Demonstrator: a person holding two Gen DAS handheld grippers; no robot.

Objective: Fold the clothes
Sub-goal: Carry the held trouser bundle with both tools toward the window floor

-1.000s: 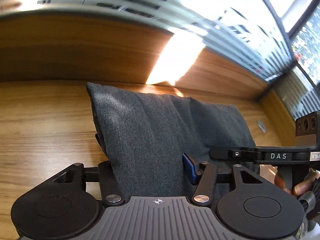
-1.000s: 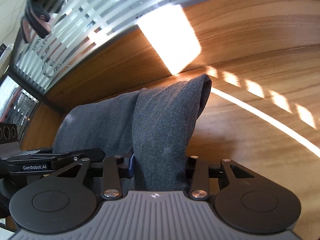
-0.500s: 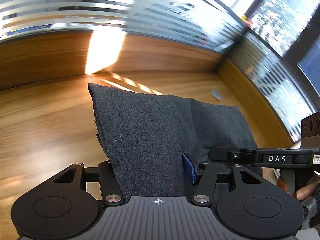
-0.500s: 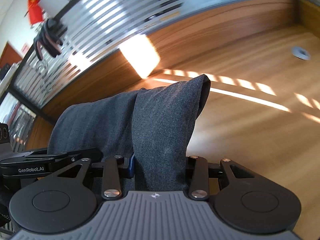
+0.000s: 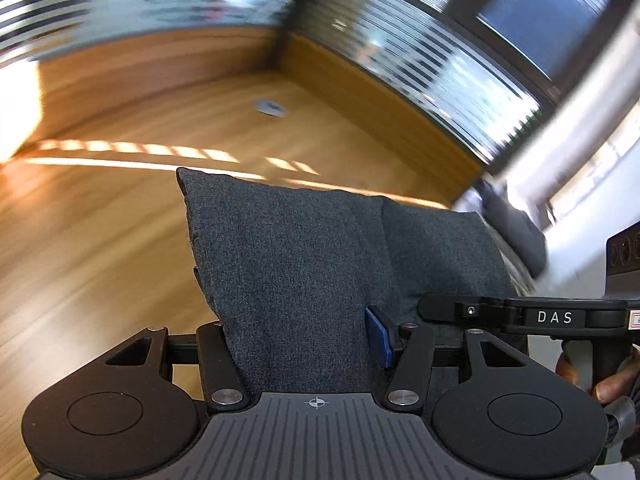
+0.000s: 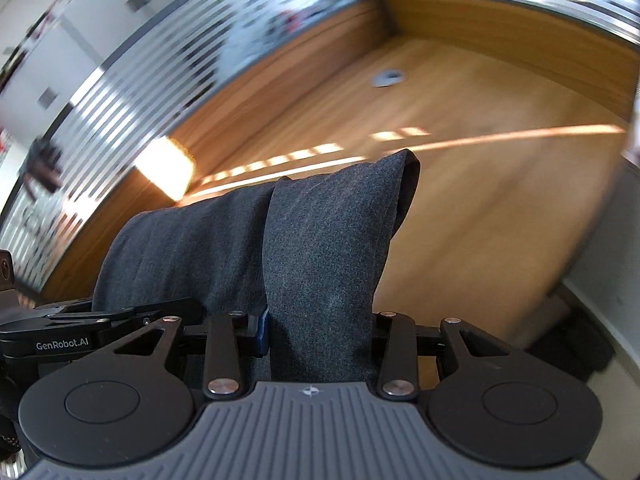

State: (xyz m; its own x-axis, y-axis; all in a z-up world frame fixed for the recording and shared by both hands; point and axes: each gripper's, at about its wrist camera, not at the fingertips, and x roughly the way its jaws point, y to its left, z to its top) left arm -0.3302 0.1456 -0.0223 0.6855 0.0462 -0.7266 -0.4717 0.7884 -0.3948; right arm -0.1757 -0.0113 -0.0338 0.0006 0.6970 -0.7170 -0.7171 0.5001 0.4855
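A folded dark grey garment (image 5: 296,264) hangs in the air above the wooden table (image 5: 100,240). My left gripper (image 5: 296,340) is shut on its left end, with cloth covering the fingertips and a blue pad (image 5: 378,336) showing beside it. In the left wrist view, the right gripper (image 5: 520,316) grips the same garment close by. The right wrist view shows the garment (image 6: 320,260) bunched in my right gripper (image 6: 320,328), which is shut on it. There the left gripper (image 6: 100,324) sits at the left edge.
A round metal grommet (image 5: 271,108) sits in the table near the corner of the wooden rim. Striped glass partitions (image 6: 120,92) stand behind. A grey and white cloth pile (image 5: 516,224) lies off the table's right side. A hand (image 5: 612,384) holds the right gripper's handle.
Both grippers have swung to the right with the garment, so the table's corner and grommet now come into view. The grip on the cloth is the same.
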